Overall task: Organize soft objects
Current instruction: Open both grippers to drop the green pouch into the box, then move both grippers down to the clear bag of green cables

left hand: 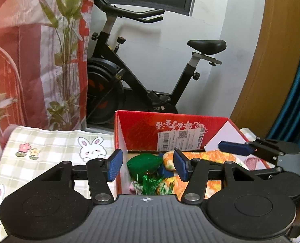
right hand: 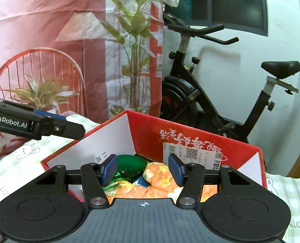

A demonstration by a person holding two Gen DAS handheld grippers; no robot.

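Both the left hand-held gripper (left hand: 148, 166) and right hand-held gripper (right hand: 143, 170) hang part-open and empty above the red box (left hand: 141, 129) holding a green pouch (left hand: 143, 163) and orange floral cloth (right hand: 160, 177), on the worktop's checked cloth (left hand: 48, 151).

Each camera rides on its gripper, looking forward and slightly downward along the fingers. The left wrist view sits close over the near left edge of the red box (left hand: 170, 129); the right wrist view looks in from the box's right side. Both share the box interior, the exercise bike (right hand: 221, 101) and the printed curtain (left hand: 38, 60) behind.
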